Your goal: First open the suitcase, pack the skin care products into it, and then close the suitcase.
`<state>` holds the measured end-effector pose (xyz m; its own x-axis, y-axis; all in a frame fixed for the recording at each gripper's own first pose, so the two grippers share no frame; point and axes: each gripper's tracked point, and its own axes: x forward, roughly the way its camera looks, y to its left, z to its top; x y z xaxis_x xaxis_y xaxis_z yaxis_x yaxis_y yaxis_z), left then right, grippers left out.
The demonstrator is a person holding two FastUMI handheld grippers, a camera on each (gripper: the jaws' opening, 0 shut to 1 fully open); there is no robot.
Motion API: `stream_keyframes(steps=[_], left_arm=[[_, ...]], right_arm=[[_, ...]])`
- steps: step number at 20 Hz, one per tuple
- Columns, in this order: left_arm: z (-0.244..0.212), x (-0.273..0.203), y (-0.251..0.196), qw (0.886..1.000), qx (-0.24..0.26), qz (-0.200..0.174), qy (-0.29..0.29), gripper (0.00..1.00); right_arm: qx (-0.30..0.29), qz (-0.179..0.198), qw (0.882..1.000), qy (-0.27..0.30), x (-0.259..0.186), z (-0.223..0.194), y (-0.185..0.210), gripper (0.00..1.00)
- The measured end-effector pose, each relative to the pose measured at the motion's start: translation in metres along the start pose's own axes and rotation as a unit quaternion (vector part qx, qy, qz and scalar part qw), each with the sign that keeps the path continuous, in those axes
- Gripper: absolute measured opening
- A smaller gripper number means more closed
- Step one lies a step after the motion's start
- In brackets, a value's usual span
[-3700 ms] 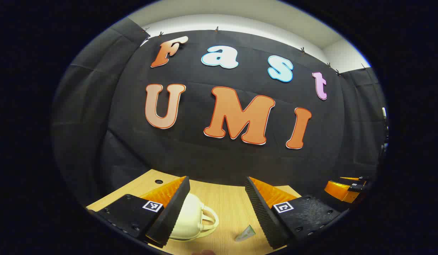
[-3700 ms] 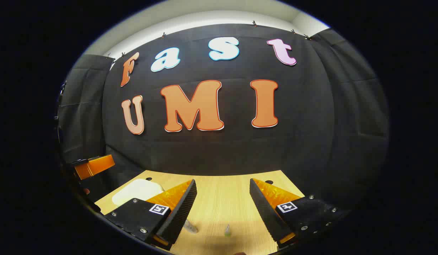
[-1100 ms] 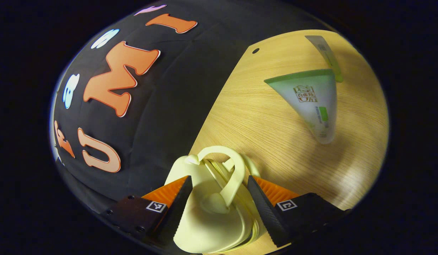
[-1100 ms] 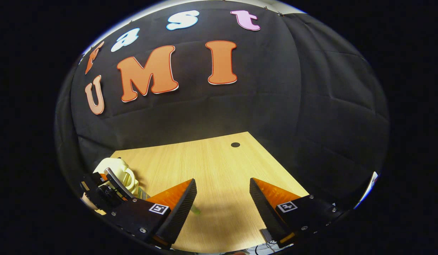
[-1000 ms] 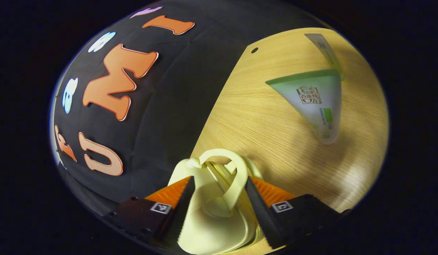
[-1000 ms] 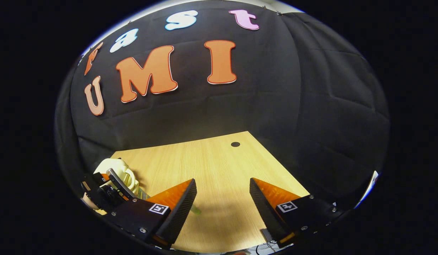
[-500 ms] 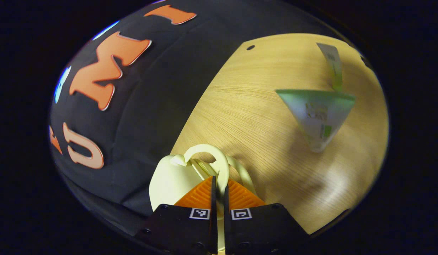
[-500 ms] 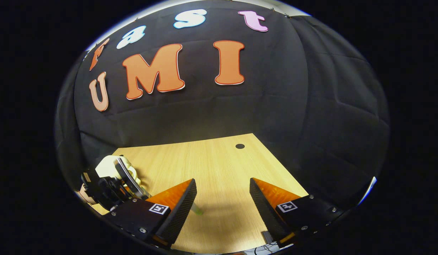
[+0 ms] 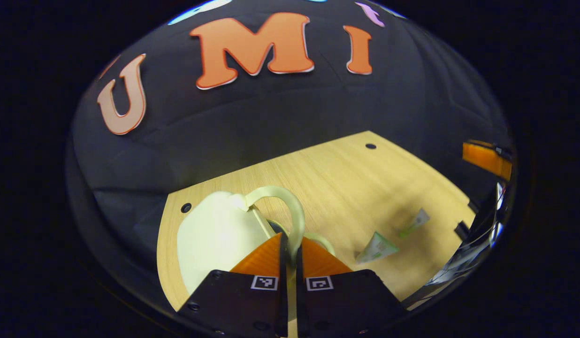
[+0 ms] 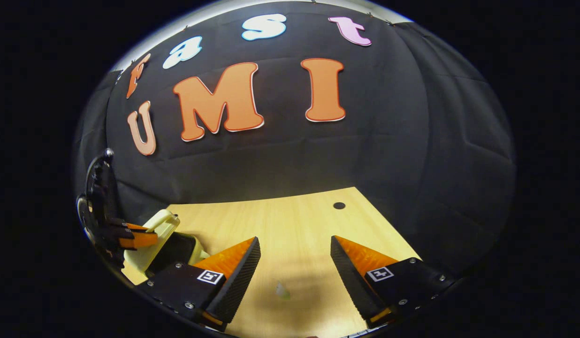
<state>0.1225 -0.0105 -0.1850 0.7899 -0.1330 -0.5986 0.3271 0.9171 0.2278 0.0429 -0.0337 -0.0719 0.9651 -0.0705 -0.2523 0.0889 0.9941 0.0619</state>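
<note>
Two grippers over a light wooden table (image 9: 346, 178), small pale-yellow plastic suitcase (image 9: 215, 234) partly open.

Left gripper (image 9: 288, 244) pinches the lid's curved handle (image 9: 290, 206), lid raised (dark interior visible); right gripper (image 10: 294, 253) gapes wide, empty; two green-white tubes (image 9: 375, 248) lie nearby.

pale wooden table (image 10: 290, 220) with holes, black cloth wall (image 10: 412, 155) behind.
</note>
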Motion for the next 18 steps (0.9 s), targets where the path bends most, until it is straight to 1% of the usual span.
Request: stream_keyframes(steps=[1, 2, 4, 5, 6, 8, 10, 11, 13, 16, 18], left_arm=[[0.012, -0.006, 0.008, 1.000, -0.018, -0.004, -0.008, 0.10], [0.022, -0.012, 0.019, 0.999, -0.035, -0.004, -0.017, 0.07], [0.043, -0.025, 0.046, 0.997, -0.073, -0.002, -0.031, 0.07], [0.034, -0.034, 0.052, 0.995, -0.094, -0.004, -0.041, 0.07], [0.036, -0.047, 0.080, 0.992, -0.115, -0.005, -0.049, 0.07], [0.035, -0.059, 0.109, 0.987, -0.148, 0.000, -0.061, 0.07], [0.022, -0.077, 0.151, 0.985, -0.160, 0.014, -0.068, 0.07], [0.011, -0.088, 0.180, 0.984, -0.160, 0.024, -0.069, 0.07], [-0.011, -0.098, 0.223, 0.985, -0.157, 0.036, -0.063, 0.07], [-0.039, -0.098, 0.270, 0.980, -0.188, 0.029, -0.056, 0.07], [-0.064, -0.090, 0.303, 0.978, -0.201, 0.035, -0.047, 0.07]], right_arm=[[0.002, 0.009, 1.000, -0.003, 0.003, 0.004, 0.010, 0.95], [0.004, 0.016, 1.000, -0.004, 0.005, 0.008, 0.020, 0.95], [0.009, 0.026, 1.000, -0.005, 0.010, 0.012, 0.038, 0.95], [0.014, 0.030, 0.999, -0.005, 0.010, 0.015, 0.048, 0.95], [0.019, 0.032, 0.999, -0.006, 0.009, 0.017, 0.057, 0.95], [0.027, 0.035, 0.999, -0.008, 0.006, 0.021, 0.077, 0.95], [0.032, 0.033, 0.999, -0.013, 0.001, 0.023, 0.097, 0.95], [0.030, 0.029, 0.999, -0.017, -0.002, 0.025, 0.107, 0.95], [0.019, 0.020, 0.999, -0.025, -0.009, 0.027, 0.126, 0.95], [0.008, 0.014, 0.999, -0.030, -0.021, 0.024, 0.155, 0.95], [0.008, 0.011, 1.000, -0.027, -0.028, 0.019, 0.170, 0.95]])
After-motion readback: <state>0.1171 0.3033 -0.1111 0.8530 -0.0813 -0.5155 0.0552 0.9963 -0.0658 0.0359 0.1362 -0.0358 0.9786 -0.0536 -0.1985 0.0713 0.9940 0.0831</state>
